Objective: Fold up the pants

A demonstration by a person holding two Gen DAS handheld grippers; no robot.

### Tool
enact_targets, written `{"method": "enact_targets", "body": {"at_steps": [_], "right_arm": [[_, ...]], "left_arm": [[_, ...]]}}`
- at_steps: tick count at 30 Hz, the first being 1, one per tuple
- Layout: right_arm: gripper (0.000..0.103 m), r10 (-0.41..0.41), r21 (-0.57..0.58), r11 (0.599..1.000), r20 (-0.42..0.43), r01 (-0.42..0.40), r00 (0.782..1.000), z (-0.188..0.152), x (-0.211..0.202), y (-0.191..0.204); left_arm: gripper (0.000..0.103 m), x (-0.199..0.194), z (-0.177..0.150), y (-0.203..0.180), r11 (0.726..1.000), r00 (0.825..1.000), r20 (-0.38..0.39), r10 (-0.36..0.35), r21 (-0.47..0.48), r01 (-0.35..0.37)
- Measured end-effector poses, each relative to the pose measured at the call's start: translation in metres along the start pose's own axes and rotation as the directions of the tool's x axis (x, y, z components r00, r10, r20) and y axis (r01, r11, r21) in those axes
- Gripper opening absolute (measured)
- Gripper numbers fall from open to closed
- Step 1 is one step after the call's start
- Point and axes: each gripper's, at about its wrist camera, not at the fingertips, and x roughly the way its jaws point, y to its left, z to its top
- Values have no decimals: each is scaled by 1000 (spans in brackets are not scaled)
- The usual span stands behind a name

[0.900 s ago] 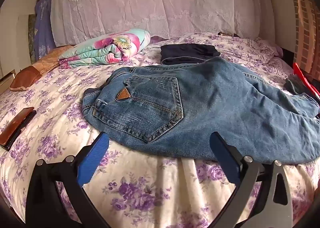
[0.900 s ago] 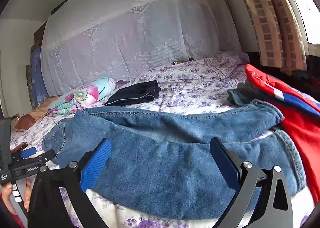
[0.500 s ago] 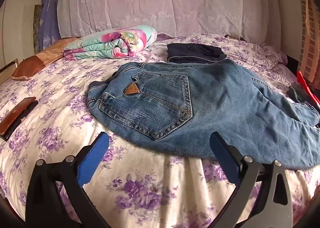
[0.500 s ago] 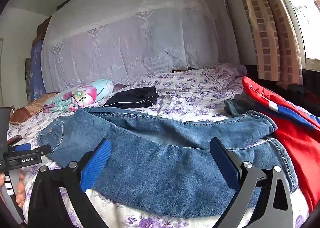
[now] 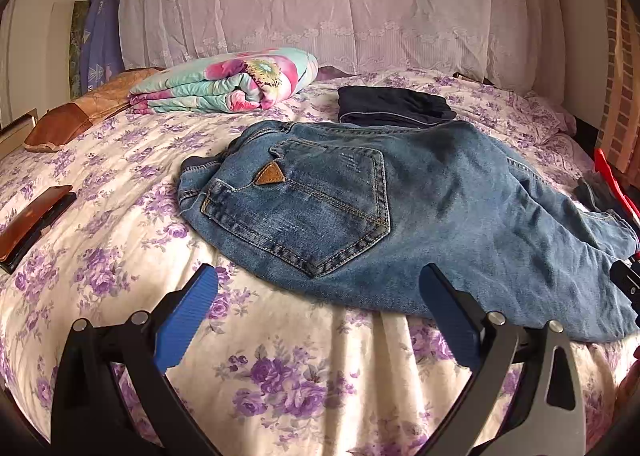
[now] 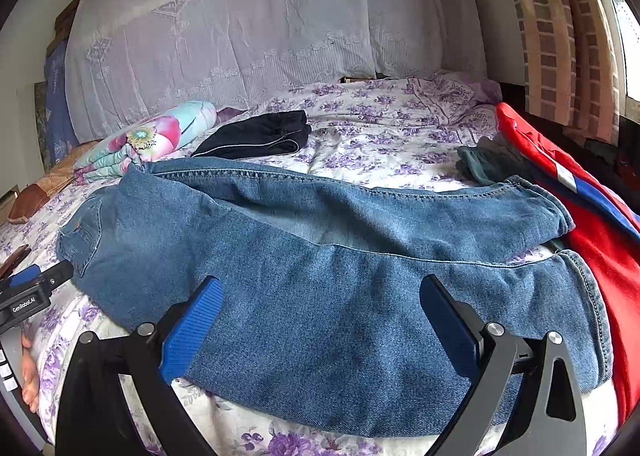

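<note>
a: we've got a bed with a purple-flowered sheet [image 5: 120, 183], lace cover [image 5: 340, 7] over the headboard end, brick-pattern curtain [image 6: 560, 35] on the right.

b: jeans [image 5: 400, 215] lie flat across the sheet, waist left, legs running right. left wrist view gives us the back pocket [image 5: 316, 211] with its tan patch; right wrist view doesn't.

a: right view gives us both leg cuffs by a red garment [image 6: 600, 240], plus the other tool at the left edge.

b: left gripper [image 5: 320, 304] is spread wide, nothing between the pads, hovering at the near edge of the jeans. right gripper [image 6: 320, 316] is also wide apart, empty, above the near leg.

a: we also see a folded floral blanket [image 5: 228, 83], a dark folded garment [image 5: 392, 107] just behind the jeans, and a brown wallet [image 5: 32, 223] at left.
</note>
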Motion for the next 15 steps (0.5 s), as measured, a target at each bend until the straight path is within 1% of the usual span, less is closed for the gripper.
{"method": "enact_targets", "body": {"at_steps": [4,15], "right_arm": [[99,-6,-3,1000,15,6,1000,0,-3,1],[99,-2,3,1000,8,2,1000,2,-3,0]], "left_arm": [[98,1,0,1,1000,1000,-2,-1,-6,1],[98,1,-1,3,1000,1000,0,-3,-7,3]]}}
